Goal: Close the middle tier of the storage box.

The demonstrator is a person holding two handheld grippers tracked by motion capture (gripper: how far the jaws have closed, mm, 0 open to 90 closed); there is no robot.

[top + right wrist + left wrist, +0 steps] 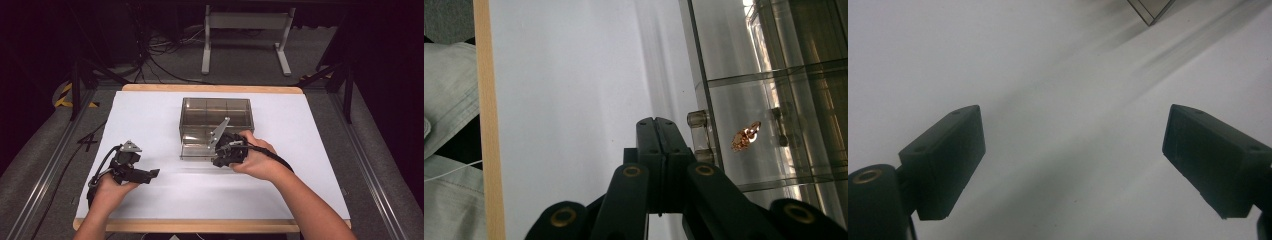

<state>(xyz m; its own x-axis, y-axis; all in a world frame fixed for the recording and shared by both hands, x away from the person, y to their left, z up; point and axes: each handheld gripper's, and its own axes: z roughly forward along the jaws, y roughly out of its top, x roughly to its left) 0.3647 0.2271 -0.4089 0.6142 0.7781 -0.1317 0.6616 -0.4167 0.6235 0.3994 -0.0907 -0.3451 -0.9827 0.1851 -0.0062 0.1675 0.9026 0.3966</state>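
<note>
- High view: white counter [150, 115] brightly and evenly lit; surroundings nearly black.
- Streaked soft shadow across the counter near the clear box [216, 127]; slight motion smear.
- Left gripper view: left claw [1075, 165] soft, out of focus; diagonal blurred shadow bands.
- Right gripper view: glare and reflections on the clear box; right claw [658, 150] dark but sharp.

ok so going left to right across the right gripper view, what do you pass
Pale sleeve → wooden table edge → white table surface → right gripper, jaws pressed together → clear knobs on the box front → small copper-coloured piece inside the clear box.
</note>
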